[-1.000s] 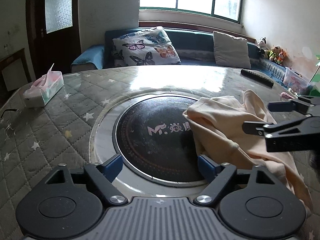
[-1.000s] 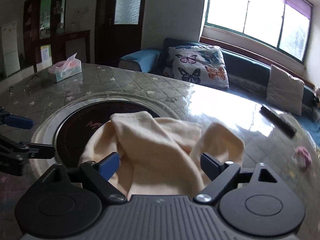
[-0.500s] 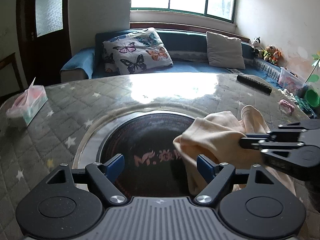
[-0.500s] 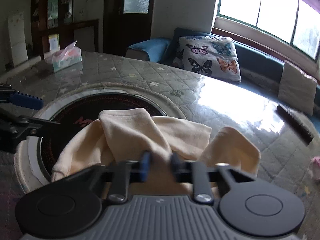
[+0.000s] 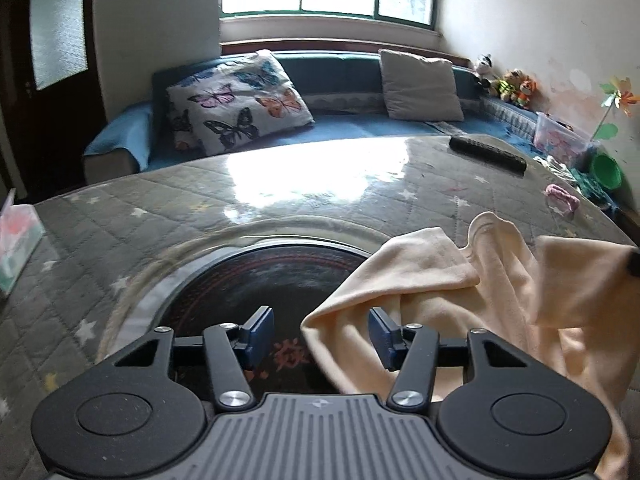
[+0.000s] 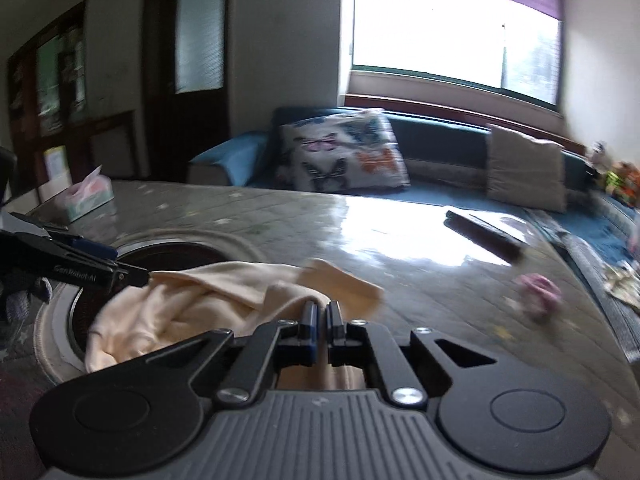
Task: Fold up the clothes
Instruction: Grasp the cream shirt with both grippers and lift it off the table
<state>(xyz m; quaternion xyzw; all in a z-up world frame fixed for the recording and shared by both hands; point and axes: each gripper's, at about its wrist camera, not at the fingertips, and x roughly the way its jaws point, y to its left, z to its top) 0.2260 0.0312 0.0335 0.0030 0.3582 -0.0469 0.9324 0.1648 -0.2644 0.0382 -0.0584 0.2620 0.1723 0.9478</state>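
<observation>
Our left gripper (image 5: pixel 320 334) stands wide apart, the cream garment (image 5: pixel 460 292) lying on the table (image 5: pixel 280 188) with its near edge between the fingers, right pad touching cloth. Our right gripper (image 6: pixel 321 314) is pinched tight on a fold of it.

Garment (image 5: pixel 460 280) on table (image 5: pixel 280 200) over inset hob (image 5: pixel 260 276) (right side), remote (image 5: pixel 486 154) behind, tissue box (image 5: pixel 18 248) far left
</observation>
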